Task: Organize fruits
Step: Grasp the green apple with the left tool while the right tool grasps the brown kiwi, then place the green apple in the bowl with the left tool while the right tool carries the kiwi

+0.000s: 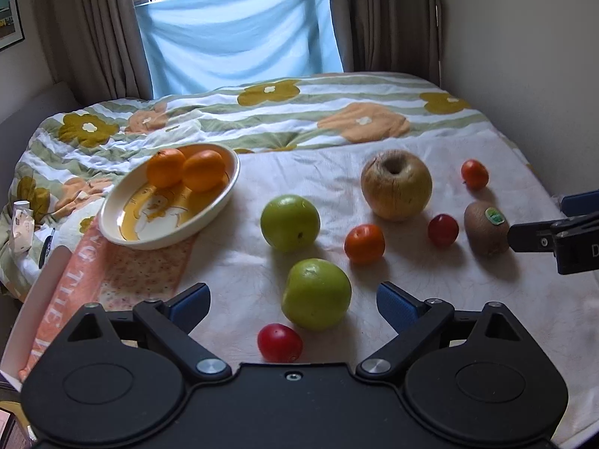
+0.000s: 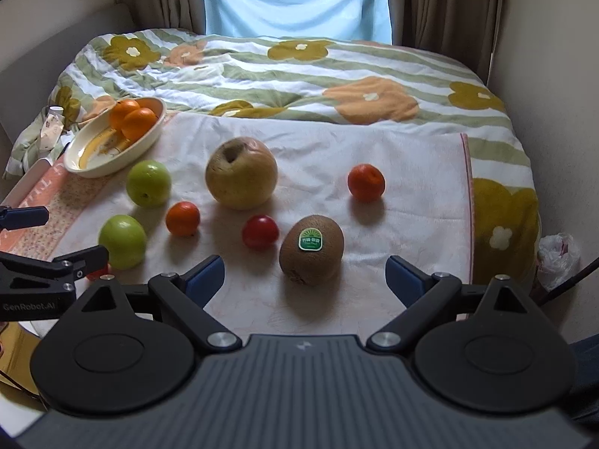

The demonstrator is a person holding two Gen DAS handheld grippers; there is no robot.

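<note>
A cream bowl [image 1: 123,220] holds two oranges [image 1: 185,168] at the left; it also shows in the right wrist view [image 2: 78,161]. On the white cloth lie two green apples [image 1: 316,293] [image 1: 290,222], a large yellow-brown apple [image 1: 397,185], small orange tangerines [image 1: 364,243] [image 1: 474,174], red tomatoes [image 1: 279,342] [image 1: 443,230] and a brown kiwi [image 2: 311,249]. My left gripper [image 1: 294,305] is open around the near green apple, not touching it. My right gripper [image 2: 305,278] is open with the kiwi between its fingers.
The cloth [image 2: 374,149] lies on a flowered quilt [image 2: 299,75] on a bed. Walls stand close at left and right. A white plastic bag [image 2: 558,254] lies beside the bed at right. Curtains and a blue sheet hang at the back.
</note>
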